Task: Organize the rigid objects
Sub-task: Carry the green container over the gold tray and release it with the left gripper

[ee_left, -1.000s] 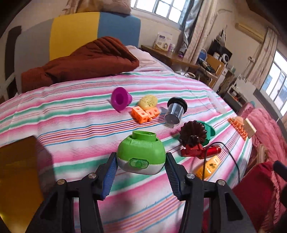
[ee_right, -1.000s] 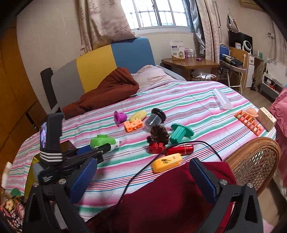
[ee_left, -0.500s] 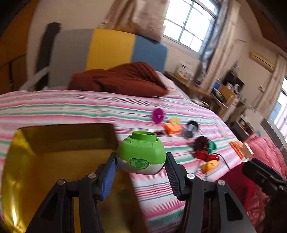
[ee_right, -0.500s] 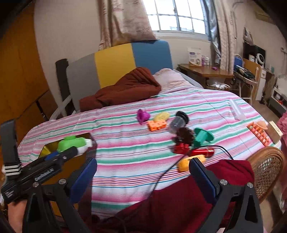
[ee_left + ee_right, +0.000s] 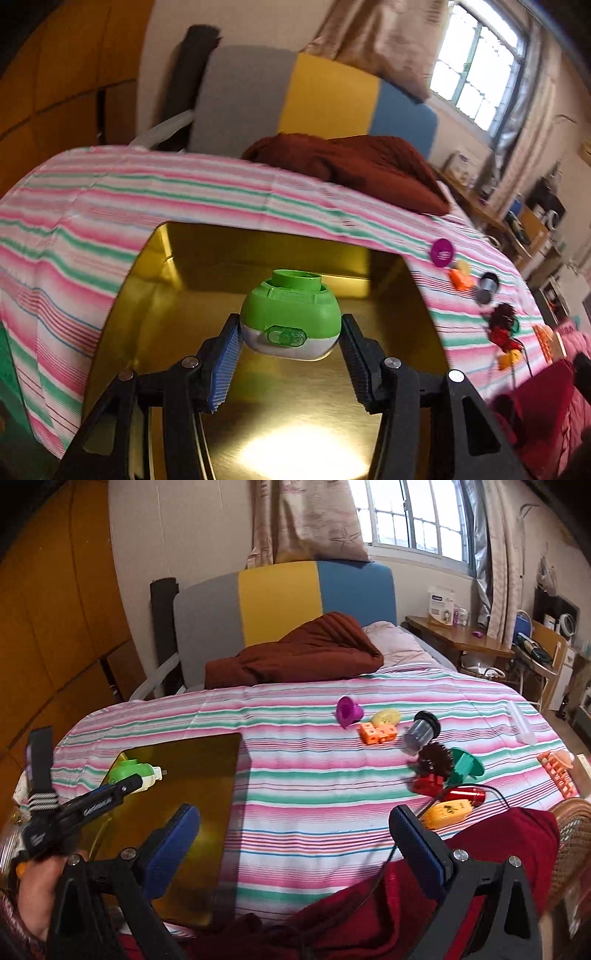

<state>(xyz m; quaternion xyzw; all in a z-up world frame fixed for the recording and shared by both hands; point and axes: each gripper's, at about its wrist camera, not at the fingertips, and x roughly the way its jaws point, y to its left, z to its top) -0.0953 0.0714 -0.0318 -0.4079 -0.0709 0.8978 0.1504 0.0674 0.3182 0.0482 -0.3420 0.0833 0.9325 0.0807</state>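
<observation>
Green-and-white container [image 5: 290, 319] is being clamped between the pads of the left gripper [image 5: 290, 343] and held above the gold tray [image 5: 155, 295] — off its floor. Beside that tray the right gripper [image 5: 295, 834] is being held with its fingers wide apart and empty, while the purple cup [image 5: 347, 709] and orange blocks [image 5: 377, 733] are lying well beyond the tray on the striped bedspread [image 5: 314, 775].

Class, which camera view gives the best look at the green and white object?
The left wrist view: the green and white object sits large and central between the left gripper fingers, above the gold tray. The right wrist view shows it small, sideways, at the left edge.
</observation>
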